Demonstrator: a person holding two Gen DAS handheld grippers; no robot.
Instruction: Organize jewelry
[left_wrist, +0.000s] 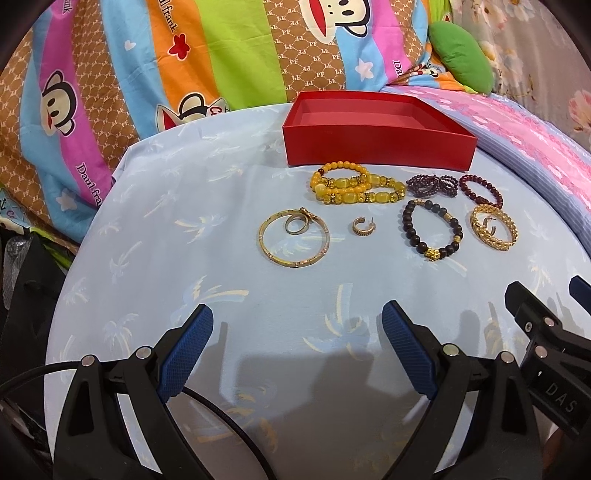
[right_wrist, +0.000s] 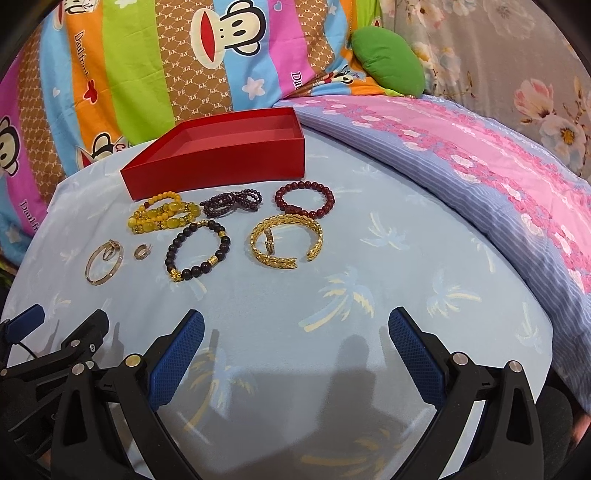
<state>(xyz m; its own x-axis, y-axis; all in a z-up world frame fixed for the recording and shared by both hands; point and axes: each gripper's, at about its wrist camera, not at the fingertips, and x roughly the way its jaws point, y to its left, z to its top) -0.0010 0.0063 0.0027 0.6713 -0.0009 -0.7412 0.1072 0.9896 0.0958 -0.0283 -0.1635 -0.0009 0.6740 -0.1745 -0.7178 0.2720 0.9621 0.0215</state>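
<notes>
An empty red box (left_wrist: 376, 147) (right_wrist: 221, 162) stands at the back of the light blue cloth. In front of it lie yellow bead bracelets (left_wrist: 354, 184) (right_wrist: 162, 216), a purple bead strand (left_wrist: 430, 182) (right_wrist: 231, 203), a dark red bead bracelet (left_wrist: 496, 195) (right_wrist: 304, 184), a black bead bracelet (left_wrist: 408, 221) (right_wrist: 171, 254), a gold cuff (left_wrist: 509, 229) (right_wrist: 317, 232), a thin gold bangle (left_wrist: 264, 240) (right_wrist: 92, 271) and a small hoop earring (left_wrist: 360, 227) (right_wrist: 140, 253). My left gripper (left_wrist: 297, 314) (right_wrist: 66, 317) and right gripper (right_wrist: 295, 317) (left_wrist: 546, 291) hover side by side near the front, both open and holding nothing.
A striped cartoon-monkey blanket (left_wrist: 110, 92) rises behind and to the left. A pink and lilac quilt (right_wrist: 461, 155) piles up on the right, with a green cushion (right_wrist: 388, 66) behind it. Bare cloth (right_wrist: 369, 266) lies between the grippers and the jewelry.
</notes>
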